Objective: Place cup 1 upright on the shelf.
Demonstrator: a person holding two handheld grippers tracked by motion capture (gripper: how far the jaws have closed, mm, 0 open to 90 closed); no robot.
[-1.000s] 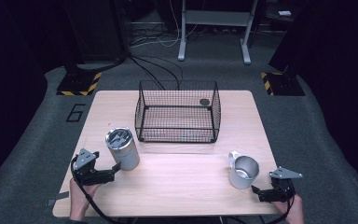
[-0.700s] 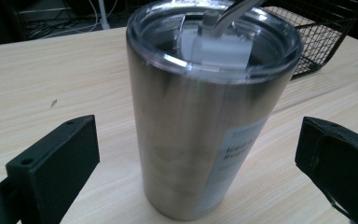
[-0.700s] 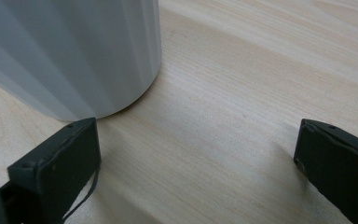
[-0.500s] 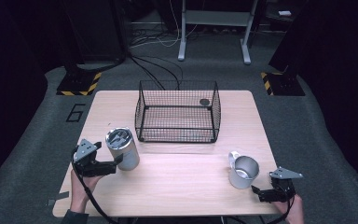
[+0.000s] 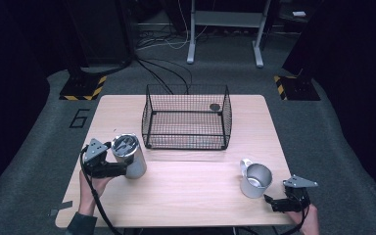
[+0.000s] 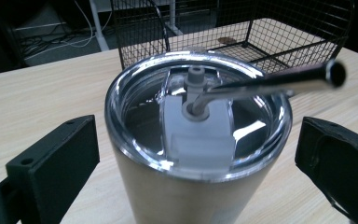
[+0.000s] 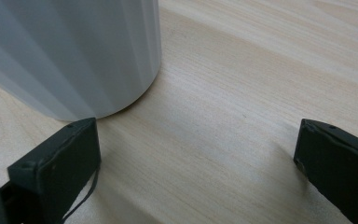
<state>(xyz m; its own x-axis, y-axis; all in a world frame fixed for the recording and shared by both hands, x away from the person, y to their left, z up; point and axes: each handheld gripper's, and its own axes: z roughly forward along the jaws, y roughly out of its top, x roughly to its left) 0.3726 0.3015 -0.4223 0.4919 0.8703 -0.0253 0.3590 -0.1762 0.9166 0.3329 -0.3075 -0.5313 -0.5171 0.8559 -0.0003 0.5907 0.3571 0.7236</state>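
Tumbler [image 5: 129, 156]: steel, lidded, upright on the table [image 5: 186, 196] at about 8 o'clock from the basket [image 5: 186, 122], near the table's left edge. A bent metal straw [image 6: 265, 84] pokes through its clear lid [image 6: 198, 121] and leans toward the basket side.

Left gripper [image 5: 108, 168]: jaws spread wide, one on each side of the tumbler's body just under the rim, neither touching it in the left gripper view — a straddle that looks set up for closing on the wall, low enough to stay off the lid and straw.

Left hand [image 5: 90, 183]: comes in from 6 o'clock and holds the gripper level, so the jaws meet the tumbler side-on, not from above.

Mug [image 5: 254, 178]: small steel cup with a handle, open and upright at roughly 4 o'clock from the basket, well apart from the tumbler.

Right gripper [image 5: 286, 201]: rests low on the table at about 4 o'clock from the mug, jaws wide apart with bare wood between them. Its own view has the mug's wall [image 7: 74, 51] just ahead of one jaw — beside it, not around it, so it appears to be waiting.

Basket: black wire, open-topped, at 12 o'clock on the table; a small dark round thing [image 5: 215, 106] lies in its far right corner. Its open top suits dropping things in from above, probably the tumbler's destination.

Step in hand: judged as the grasp of the tumbler, not yet closed.
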